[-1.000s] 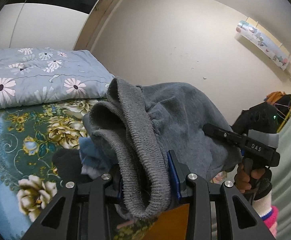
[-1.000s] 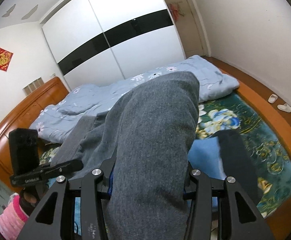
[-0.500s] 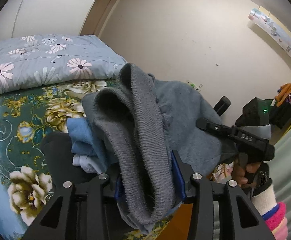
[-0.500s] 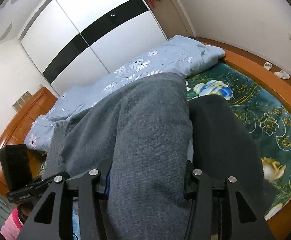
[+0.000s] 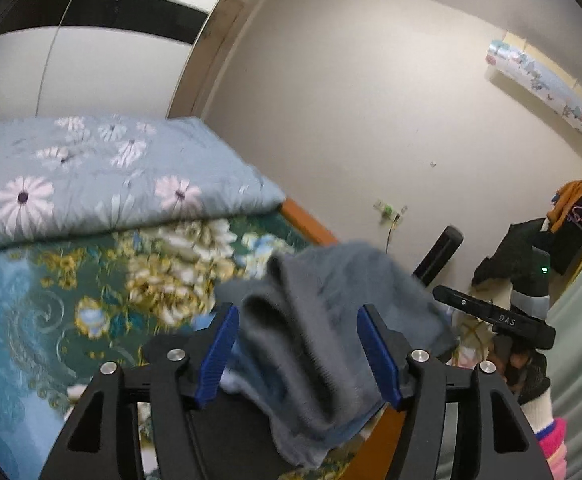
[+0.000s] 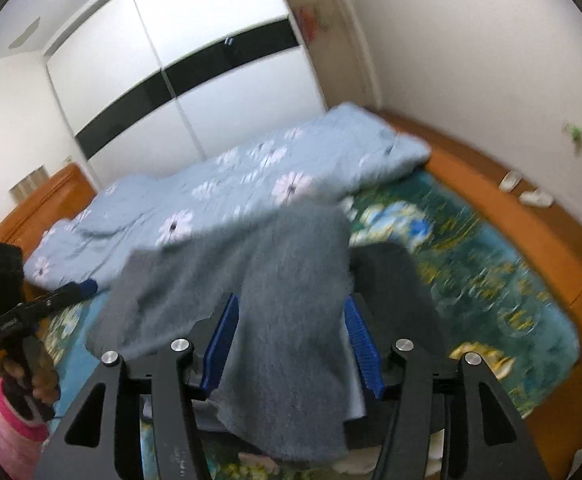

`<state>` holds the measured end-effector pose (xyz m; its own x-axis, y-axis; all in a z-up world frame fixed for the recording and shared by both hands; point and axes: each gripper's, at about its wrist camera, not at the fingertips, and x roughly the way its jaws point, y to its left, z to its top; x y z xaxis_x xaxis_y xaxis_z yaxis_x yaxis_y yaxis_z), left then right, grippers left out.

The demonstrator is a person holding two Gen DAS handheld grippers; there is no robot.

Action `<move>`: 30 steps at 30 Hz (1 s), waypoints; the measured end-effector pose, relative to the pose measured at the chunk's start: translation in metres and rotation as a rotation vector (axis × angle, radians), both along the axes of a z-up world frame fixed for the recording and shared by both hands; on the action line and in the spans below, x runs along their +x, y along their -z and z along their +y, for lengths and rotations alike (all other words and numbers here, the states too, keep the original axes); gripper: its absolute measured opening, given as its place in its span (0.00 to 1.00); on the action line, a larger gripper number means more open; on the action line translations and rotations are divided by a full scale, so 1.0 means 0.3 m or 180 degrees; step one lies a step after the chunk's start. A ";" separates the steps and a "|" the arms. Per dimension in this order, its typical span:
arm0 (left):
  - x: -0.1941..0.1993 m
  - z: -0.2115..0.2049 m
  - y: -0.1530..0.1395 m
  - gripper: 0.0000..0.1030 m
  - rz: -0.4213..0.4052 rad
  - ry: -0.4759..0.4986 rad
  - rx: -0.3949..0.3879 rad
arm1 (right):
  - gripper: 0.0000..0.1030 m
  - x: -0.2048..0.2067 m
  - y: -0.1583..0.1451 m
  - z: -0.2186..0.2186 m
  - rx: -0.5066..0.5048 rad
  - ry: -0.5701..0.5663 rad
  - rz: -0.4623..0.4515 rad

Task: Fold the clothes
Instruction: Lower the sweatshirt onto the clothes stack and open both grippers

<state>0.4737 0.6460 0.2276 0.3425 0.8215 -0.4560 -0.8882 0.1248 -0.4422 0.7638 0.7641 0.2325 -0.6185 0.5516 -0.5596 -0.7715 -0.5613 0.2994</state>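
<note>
Both claws gape apart, left claw (image 5: 297,350) and right claw (image 6: 291,342); the grey garment (image 6: 275,304) lies bunched over other clothes on the bed (image 6: 491,264), fold seemingly unfinished

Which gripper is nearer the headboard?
Left. The left gripper is at the bed's head end, just in front of the headboard. The right gripper is farther along the bed, toward the foot.

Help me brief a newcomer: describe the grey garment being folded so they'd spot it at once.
Start at the bed with the green floral blanket. At its near edge lies the grey sweater, between the open right gripper. It is plain fuzzy grey knit, unlike the flowered blue quilt behind.
</note>
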 end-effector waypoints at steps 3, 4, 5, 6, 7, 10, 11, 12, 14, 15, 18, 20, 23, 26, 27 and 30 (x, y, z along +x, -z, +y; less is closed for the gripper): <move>0.066 0.028 -0.042 0.65 0.0114 0.0089 0.0124 | 0.55 -0.068 -0.067 -0.013 0.0089 -0.0077 -0.0055; 0.092 0.044 -0.041 0.65 0.0158 0.0134 0.0126 | 0.55 -0.105 -0.072 -0.012 0.0086 -0.0122 -0.0143; 0.117 0.062 -0.033 0.65 0.0192 0.0183 0.0112 | 0.55 -0.148 -0.069 -0.007 0.0087 -0.0149 -0.0267; 0.137 0.080 -0.021 0.65 0.0230 0.0214 0.0079 | 0.55 -0.183 -0.061 -0.005 0.0089 -0.0169 -0.0361; 0.152 0.098 -0.006 0.65 0.0273 0.0222 0.0023 | 0.55 -0.207 -0.052 -0.003 0.0088 -0.0190 -0.0409; 0.180 0.146 0.042 0.65 0.0374 0.0241 -0.0144 | 0.55 -0.233 -0.015 0.028 0.0011 -0.0145 -0.0404; 0.183 0.160 0.063 0.65 0.0407 0.0238 -0.0220 | 0.55 -0.231 -0.002 0.041 -0.0048 -0.0125 -0.0403; 0.184 0.172 0.086 0.65 0.0435 0.0237 -0.0298 | 0.55 -0.229 0.013 0.056 -0.0116 -0.0114 -0.0407; 0.183 0.191 0.131 0.65 0.0452 0.0254 -0.0434 | 0.55 -0.225 0.049 0.081 -0.0268 -0.0102 -0.0453; 0.180 0.194 0.149 0.65 0.0436 0.0249 -0.0478 | 0.55 -0.221 0.066 0.093 -0.0348 -0.0105 -0.0451; 0.171 0.189 0.176 0.65 0.0365 0.0264 -0.0516 | 0.55 -0.213 0.102 0.117 -0.0481 -0.0134 -0.0387; 0.171 0.190 0.185 0.65 0.0377 0.0285 -0.0547 | 0.56 -0.215 0.115 0.117 -0.0484 -0.0141 -0.0388; 0.177 0.170 0.177 0.66 0.0442 0.0289 -0.0511 | 0.56 -0.220 0.117 0.102 -0.0435 -0.0144 -0.0420; 0.181 0.137 0.156 0.66 0.0493 0.0278 -0.0420 | 0.56 -0.223 0.096 0.072 -0.0314 -0.0110 -0.0441; 0.182 0.126 0.149 0.66 0.0510 0.0275 -0.0390 | 0.56 -0.223 0.085 0.057 -0.0261 -0.0092 -0.0443; 0.186 0.092 0.127 0.66 0.0560 0.0264 -0.0299 | 0.56 -0.220 0.040 -0.006 -0.0068 -0.0127 -0.0411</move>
<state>0.5294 0.6737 0.1894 0.3154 0.7448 -0.5880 -0.9412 0.1662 -0.2943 0.6978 0.7623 0.2204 -0.5619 0.5151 -0.6473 -0.7815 -0.5870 0.2113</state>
